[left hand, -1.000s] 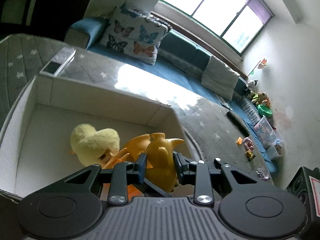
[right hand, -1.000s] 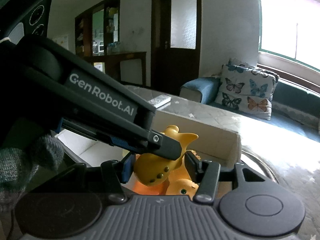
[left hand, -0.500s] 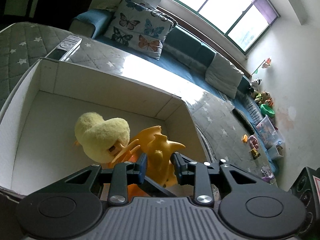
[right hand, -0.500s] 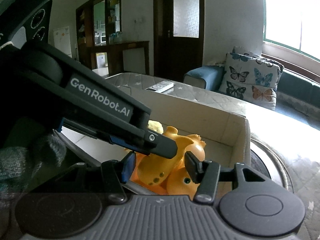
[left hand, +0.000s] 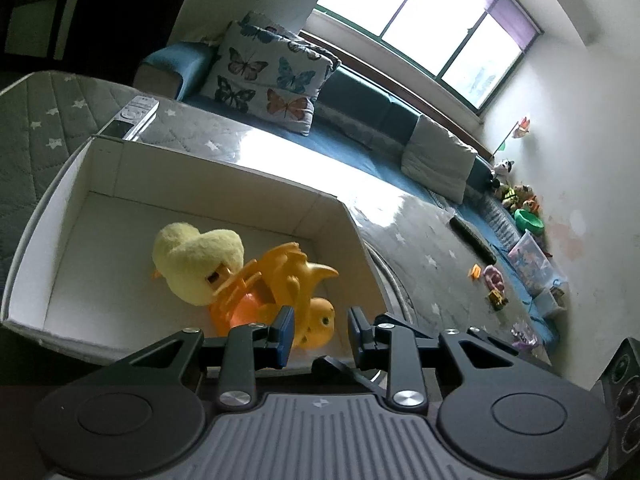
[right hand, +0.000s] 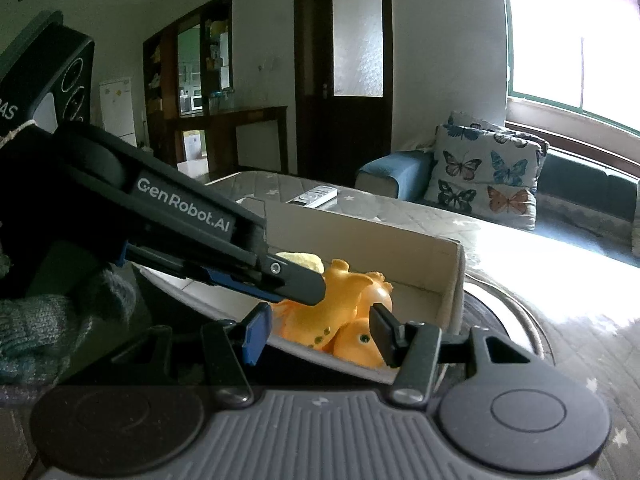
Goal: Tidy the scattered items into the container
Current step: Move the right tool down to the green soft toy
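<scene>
A white cardboard box (left hand: 120, 168) stands on the grey star-patterned table. In it lie a yellow plush duck (left hand: 196, 260), an orange toy dinosaur (left hand: 288, 276) and an orange rubber duck (left hand: 320, 322). My left gripper (left hand: 320, 332) is open just above the box's near corner, with the toys lying loose below its fingers. In the right wrist view the box (right hand: 400, 248) holds the orange dinosaur (right hand: 332, 308) and rubber duck (right hand: 356, 342). My right gripper (right hand: 316, 334) is open and empty at the box's near rim. The left gripper's body (right hand: 192, 232) crosses in front.
A white remote (left hand: 132, 118) lies on the table beyond the box. A dark remote (left hand: 472, 238) and small toys (left hand: 494, 284) lie at the table's far right. A sofa with a butterfly cushion (left hand: 272, 80) stands behind. A speaker (left hand: 624, 392) stands at right.
The left gripper opened and let go of the orange dinosaur, which dropped into the box beside the plush duck. Both grippers drew back a little from the box.
</scene>
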The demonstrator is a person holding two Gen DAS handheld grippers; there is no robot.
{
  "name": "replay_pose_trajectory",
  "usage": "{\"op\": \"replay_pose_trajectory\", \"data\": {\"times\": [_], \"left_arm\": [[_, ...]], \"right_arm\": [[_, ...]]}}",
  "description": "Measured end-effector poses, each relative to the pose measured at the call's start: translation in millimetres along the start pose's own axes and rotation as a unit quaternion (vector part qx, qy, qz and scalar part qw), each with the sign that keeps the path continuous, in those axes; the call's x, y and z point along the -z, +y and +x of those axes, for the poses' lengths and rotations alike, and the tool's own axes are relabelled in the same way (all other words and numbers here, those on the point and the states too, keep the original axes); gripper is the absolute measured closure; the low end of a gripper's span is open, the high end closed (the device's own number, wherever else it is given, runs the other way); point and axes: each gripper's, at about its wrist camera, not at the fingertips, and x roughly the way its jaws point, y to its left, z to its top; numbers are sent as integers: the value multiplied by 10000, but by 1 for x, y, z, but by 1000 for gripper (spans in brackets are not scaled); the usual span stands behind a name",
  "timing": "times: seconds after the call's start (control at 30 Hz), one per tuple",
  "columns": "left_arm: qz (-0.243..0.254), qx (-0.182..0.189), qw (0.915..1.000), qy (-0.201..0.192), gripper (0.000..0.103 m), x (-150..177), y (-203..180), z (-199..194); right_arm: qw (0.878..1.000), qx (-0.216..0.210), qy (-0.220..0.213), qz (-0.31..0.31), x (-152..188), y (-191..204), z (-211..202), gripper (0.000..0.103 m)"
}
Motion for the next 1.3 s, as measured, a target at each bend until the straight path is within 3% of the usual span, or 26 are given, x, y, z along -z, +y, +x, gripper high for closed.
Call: {"op": "replay_pose_trajectory", "data": {"times": [0.03, 0.2, 0.5, 1.1, 1.2, 1.3], "left_arm": [[33, -26, 10000, 2, 72, 3, -2, -2], [271, -127, 9995, -101, 71, 15, -14, -15], [533, -217, 9981, -219, 70, 38, -22, -33], [209, -50, 9993, 293, 70, 71, -12, -8], [174, 31, 9991, 390, 70, 70, -12, 3], [192, 67, 9988, 448, 70, 70, -15, 13]], "right_arm": [[10000, 22, -10, -12, 2, 1, -4, 40], [9999, 83, -50, -46, 11, 6, -22, 39], [9998, 193, 63, -67, 32, 10, -41, 24], [9970, 477, 598, 101, 70, 1, -26, 24], [9962, 490, 701, 166, 74, -2, -20, 25], [9957, 460, 768, 224, 79, -5, -18, 33]]}}
